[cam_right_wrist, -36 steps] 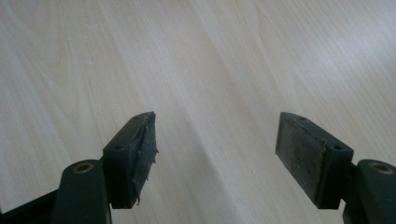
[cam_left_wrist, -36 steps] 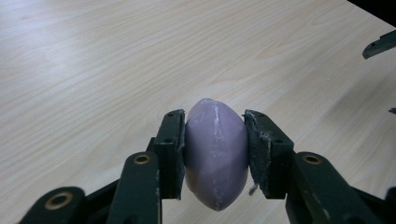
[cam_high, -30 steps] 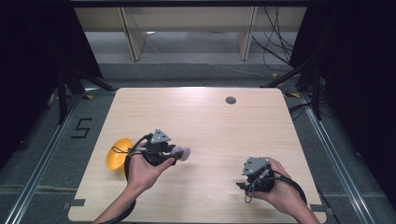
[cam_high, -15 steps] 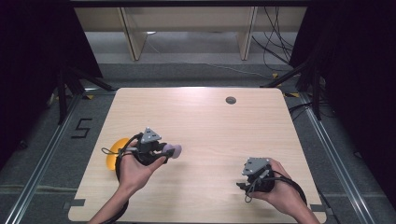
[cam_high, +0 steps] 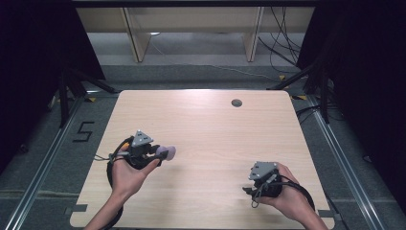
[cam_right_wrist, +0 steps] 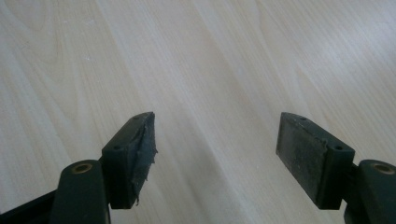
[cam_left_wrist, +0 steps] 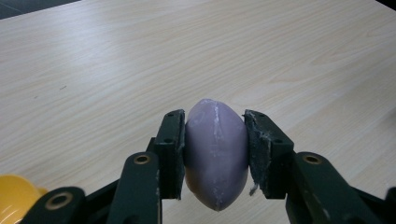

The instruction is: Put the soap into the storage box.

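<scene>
- I am clamping my left gripper (cam_high: 160, 153) on the purple egg-shaped object (cam_left_wrist: 215, 156), both pads pressing its sides.
- I am holding the purple egg-shaped object just above the wooden table (cam_high: 206, 129), over its left half.
- A yellow thing (cam_left_wrist: 16, 196) is showing at the lower left corner of the left gripper view.
- I am resting my right gripper (cam_right_wrist: 215, 158) low over the table's right front part, its jaws standing wide apart with nothing between them.

Desk (cam_high: 210, 124): left gripper (cam_high: 160, 152) at the near-left part with an egg-shaped piece (cam_left_wrist: 215, 154) between its jaws, a bowl (cam_left_wrist: 16, 198) just behind it at the desk's left edge, right gripper (cam_right_wrist: 215, 154) well apart at near-right.
</scene>
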`<state>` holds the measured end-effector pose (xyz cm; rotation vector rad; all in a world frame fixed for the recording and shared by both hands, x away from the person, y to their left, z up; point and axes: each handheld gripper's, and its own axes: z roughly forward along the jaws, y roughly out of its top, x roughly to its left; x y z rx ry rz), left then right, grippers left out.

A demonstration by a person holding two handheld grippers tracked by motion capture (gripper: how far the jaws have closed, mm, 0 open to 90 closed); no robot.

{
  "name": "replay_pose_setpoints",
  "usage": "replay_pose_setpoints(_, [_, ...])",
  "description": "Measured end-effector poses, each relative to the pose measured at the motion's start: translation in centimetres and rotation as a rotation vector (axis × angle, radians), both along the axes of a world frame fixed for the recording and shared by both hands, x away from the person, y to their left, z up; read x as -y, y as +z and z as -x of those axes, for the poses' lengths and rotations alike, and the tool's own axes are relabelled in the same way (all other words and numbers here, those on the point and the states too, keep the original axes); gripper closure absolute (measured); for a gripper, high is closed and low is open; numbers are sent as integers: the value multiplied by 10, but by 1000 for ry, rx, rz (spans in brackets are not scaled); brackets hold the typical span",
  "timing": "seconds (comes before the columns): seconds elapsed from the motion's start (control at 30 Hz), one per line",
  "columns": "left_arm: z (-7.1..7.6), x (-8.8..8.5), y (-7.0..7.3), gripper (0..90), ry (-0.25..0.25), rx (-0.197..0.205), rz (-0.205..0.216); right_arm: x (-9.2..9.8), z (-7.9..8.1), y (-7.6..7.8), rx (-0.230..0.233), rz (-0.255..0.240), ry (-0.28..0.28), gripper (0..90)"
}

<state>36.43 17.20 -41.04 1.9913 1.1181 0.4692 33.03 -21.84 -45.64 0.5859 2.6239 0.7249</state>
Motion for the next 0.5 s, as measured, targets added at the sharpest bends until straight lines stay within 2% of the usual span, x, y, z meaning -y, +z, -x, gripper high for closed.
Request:
replay_pose_setpoints(0.03, [0, -1, 0, 595, 11, 1, 7, 0, 0, 0, -1, 0, 0, 292])
replay_pose_setpoints(0.07, [0, -5, 1, 595, -9, 0, -19, 0, 0, 0, -3, -1, -1, 292])
replay_pose_setpoints(0.1, [1, -7, 2, 595, -7, 0, -28, 0, 0, 0, -3, -1, -1, 292])
replay_pose_setpoints(0.17, [1, -8, 2, 595, 23, 8, 2, 0, 1, 0, -6, -2, -2, 292])
replay_pose_setpoints(0.2, [1, -13, 5, 595, 5, -7, -35, 0, 1, 0, -6, -2, -2, 292])
replay_pose_setpoints(0.27, [1, -15, 4, 595, 16, 2, -15, 0, 0, 0, 1, -3, -3, 293])
replay_pose_setpoints(0.3, [2, -17, 5, 595, 19, -1, -29, 0, 0, 0, -1, -1, 0, 293])
replay_pose_setpoints(0.37, [2, -20, 6, 595, 31, -1, -27, 0, 1, -1, 8, -4, -8, 292])
replay_pose_setpoints(0.4, [2, -20, 5, 595, 43, 10, -2, 0, 0, -1, 8, -3, -8, 293])
replay_pose_setpoints(0.43, [3, -23, 6, 595, 33, 1, -35, 0, 1, -1, 6, -3, -9, 293])
replay_pose_setpoints(0.47, [3, -24, 6, 595, 37, 4, -25, 0, 1, -1, 6, -3, -8, 293])
replay_pose_setpoints(0.5, [3, -23, 6, 595, 65, 10, -4, 0, 1, -1, 6, -4, -8, 293])
